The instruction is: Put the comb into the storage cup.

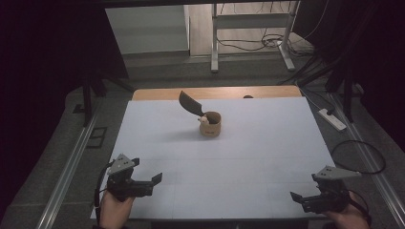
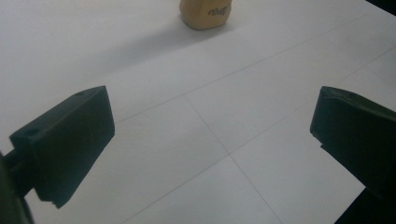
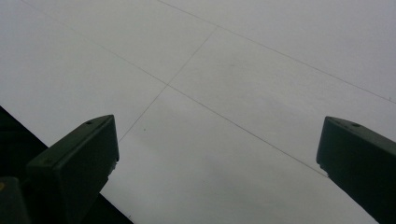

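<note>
A: What do you see, biggest thing first?

B: The white table (image 1: 248, 157). Then the left gripper (image 1: 154, 180) and the right gripper (image 1: 295, 196), both low at the near edge. Both have their jaws wide apart, holding nothing.

A: And the small stuff?

B: A tan cup (image 1: 210, 124) stands far ahead of the jaws, a bit nearer the left ones. A dark spoon (image 1: 190, 103) and something small and pale stick out of it.

A: So which step is this?

B: I think the very start. Next, one gripper must reach forward to the cup, jaws kept wide.
</note>
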